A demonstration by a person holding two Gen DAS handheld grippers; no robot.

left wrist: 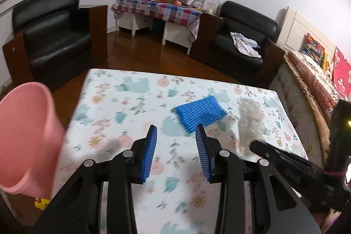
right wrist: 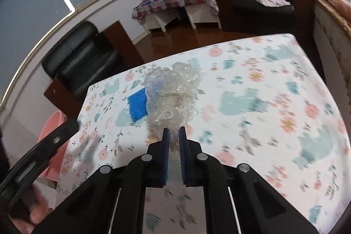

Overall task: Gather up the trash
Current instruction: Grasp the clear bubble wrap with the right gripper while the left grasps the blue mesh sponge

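**Bubble wrap held, blue foam left on the table**

Nearest in the right wrist view, the right gripper [right wrist: 174, 135] is seen pinching a crumpled wad of clear bubble wrap [right wrist: 173, 95], its pads pressed nearly together on the wad's near end. The wad appears to be lifted off the table [right wrist: 274, 84], though its underside is hidden and contact cannot be ruled out. In the left wrist view the same wad is blurred, at the right of the cloth.

The left gripper [left wrist: 175, 146] is held spread, with nothing between its fingers, above the near part of the flowered cloth. Just beyond its right finger a blue foam net [left wrist: 200, 112] is seen lying flat on the table, not grasped.

At the left edge of the table a pink bin [left wrist: 26, 137] is seen, tilted, its mouth toward the near side; what holds it cannot be told. Whether anything is already in it is not shown.

The task is judged partly done: one piece is secured but not yet dropped, and the foam is left to be picked. No other trash is visible on the cloth. Farther off, two black armchairs [left wrist: 52, 36] are seen.
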